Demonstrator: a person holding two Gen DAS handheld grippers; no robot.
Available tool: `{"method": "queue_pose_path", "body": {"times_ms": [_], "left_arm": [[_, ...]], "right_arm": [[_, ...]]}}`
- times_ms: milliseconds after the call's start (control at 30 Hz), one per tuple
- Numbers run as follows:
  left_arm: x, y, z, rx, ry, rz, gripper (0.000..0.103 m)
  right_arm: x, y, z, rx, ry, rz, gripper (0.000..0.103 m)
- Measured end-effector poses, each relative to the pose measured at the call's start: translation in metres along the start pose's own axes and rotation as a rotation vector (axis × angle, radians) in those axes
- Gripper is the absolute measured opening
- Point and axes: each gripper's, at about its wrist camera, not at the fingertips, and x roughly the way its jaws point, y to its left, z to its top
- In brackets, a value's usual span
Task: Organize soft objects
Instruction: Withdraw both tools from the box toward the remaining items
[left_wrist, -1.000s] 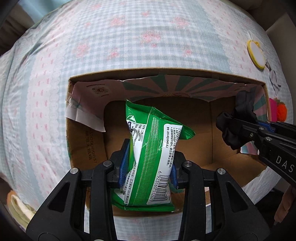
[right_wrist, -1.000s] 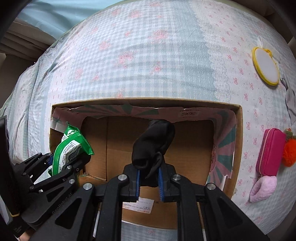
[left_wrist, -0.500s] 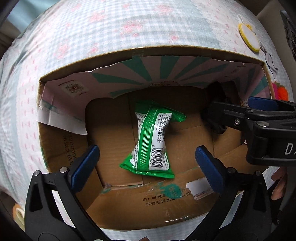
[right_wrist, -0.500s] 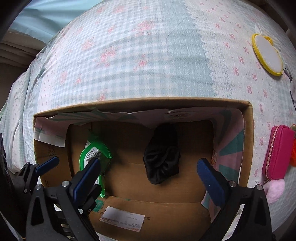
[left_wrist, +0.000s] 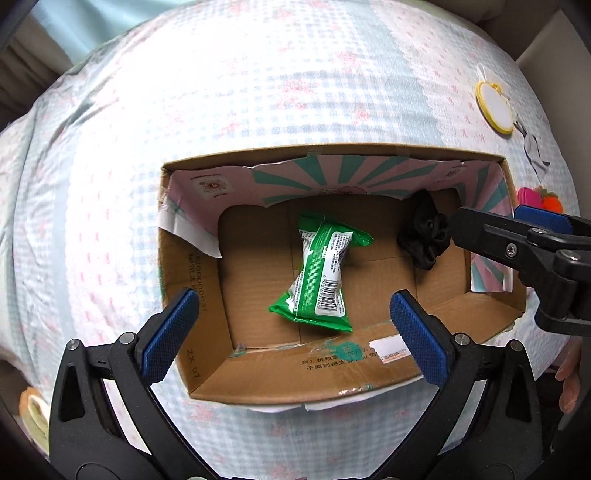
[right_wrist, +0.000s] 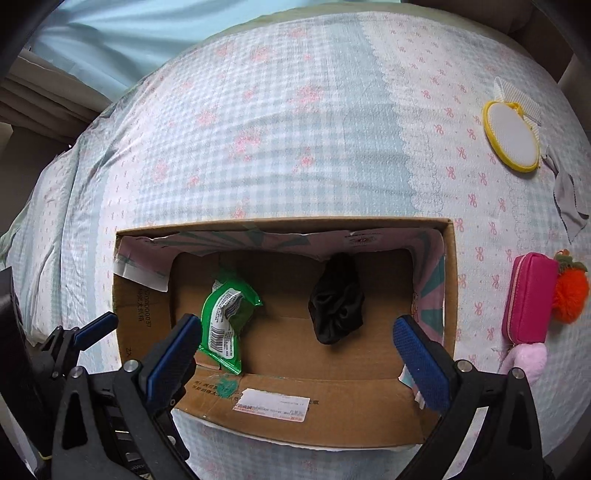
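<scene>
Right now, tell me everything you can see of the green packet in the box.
The green packet is a soft, glossy plastic pouch with a white printed label, small text and a barcode near its lower end. It looks sealed and puffy, with crimped ends and a seam ridge along its length. It lies slightly tilted on the floor of the cardboard box, left of the black cloth, apart from it. Neither claw touches it.

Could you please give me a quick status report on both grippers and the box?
Left gripper open, empty. Right gripper open, empty. Green packet and black cloth lying apart in the cardboard box. Nothing in the way.
</scene>
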Motion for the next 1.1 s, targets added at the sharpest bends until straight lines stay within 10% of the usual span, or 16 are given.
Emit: {"method": "queue_pose_path", "body": {"times_ms": [567, 1100], "left_arm": [[-0.199, 0.006, -0.048, -0.100, -0.320, 0.005, 0.103], [-0.279, -0.095, -0.068, -0.003, -0.504, -0.058, 0.103]], "right_arm": [[-0.196, 0.046, -0.064, -0.139, -0.356, -0.067, 0.103], [-0.324, -0.035, -0.140, 0.000, -0.664, -0.223, 0.103]]}}
